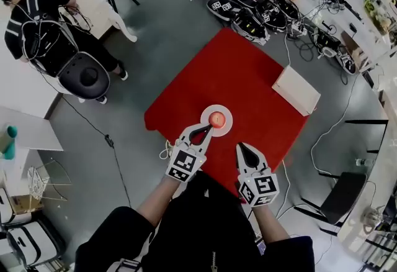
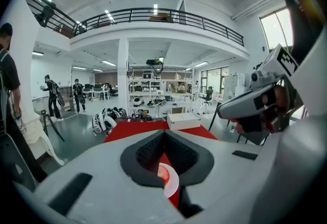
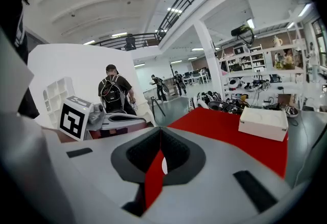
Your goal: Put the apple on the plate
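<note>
On the red table (image 1: 260,72) stands a white plate (image 1: 228,128) with a red apple (image 1: 217,118) on it. My left gripper (image 1: 209,129) hangs just at the plate's near left rim, jaws shut and empty. In the left gripper view the apple (image 2: 162,173) and plate (image 2: 173,184) show below, through the gap behind the closed tips of the left gripper (image 2: 163,134). My right gripper (image 1: 241,148) is nearer me and to the right of the plate, also shut and empty. Between the closed tips of the right gripper (image 3: 161,133) only red cloth and a sliver of plate (image 3: 164,165) show.
A white box (image 1: 296,90) lies on the table's far right part. Beyond the table, a heap of helmets and gear (image 1: 248,4) and cables cover the floor. A person with a backpack (image 1: 49,22) stands at the left by a round seat (image 1: 87,75).
</note>
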A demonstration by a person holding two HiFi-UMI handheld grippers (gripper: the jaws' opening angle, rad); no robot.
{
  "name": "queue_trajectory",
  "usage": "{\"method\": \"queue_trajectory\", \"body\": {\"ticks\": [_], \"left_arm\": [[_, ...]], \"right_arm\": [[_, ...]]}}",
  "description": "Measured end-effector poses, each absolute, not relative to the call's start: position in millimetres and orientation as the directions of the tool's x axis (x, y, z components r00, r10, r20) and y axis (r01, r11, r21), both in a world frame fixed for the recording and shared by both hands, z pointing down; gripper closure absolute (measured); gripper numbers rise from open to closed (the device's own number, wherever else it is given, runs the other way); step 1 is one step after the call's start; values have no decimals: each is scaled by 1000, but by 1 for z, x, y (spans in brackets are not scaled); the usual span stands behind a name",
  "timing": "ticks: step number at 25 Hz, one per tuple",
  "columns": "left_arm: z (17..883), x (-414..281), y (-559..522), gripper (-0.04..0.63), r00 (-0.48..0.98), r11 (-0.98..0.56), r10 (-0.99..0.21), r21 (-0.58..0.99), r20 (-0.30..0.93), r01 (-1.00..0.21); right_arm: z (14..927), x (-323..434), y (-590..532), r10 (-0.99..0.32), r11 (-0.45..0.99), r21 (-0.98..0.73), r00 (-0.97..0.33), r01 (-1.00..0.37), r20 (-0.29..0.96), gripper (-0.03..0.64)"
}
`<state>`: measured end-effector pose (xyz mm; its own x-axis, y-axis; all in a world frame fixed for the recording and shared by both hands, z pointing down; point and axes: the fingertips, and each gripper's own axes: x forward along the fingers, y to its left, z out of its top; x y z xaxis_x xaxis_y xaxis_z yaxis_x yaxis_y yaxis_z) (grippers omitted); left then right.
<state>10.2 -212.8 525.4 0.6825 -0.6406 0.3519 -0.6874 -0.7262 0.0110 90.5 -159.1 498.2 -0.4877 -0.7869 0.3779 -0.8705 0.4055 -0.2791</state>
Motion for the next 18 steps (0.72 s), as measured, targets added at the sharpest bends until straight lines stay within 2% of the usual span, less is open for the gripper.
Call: {"method": "queue_trajectory", "body": {"ticks": [7, 18], "left_arm": [[454, 5, -197, 591, 688, -713, -677, 0, 260, -701], [442, 15, -160, 591, 682, -702, -689, 5, 246, -712]], "right_arm": [[444, 81, -164, -802, 477, -248, -533, -843, 270, 606], [432, 86, -136, -771, 531, -231, -578, -815, 266, 607]]}}
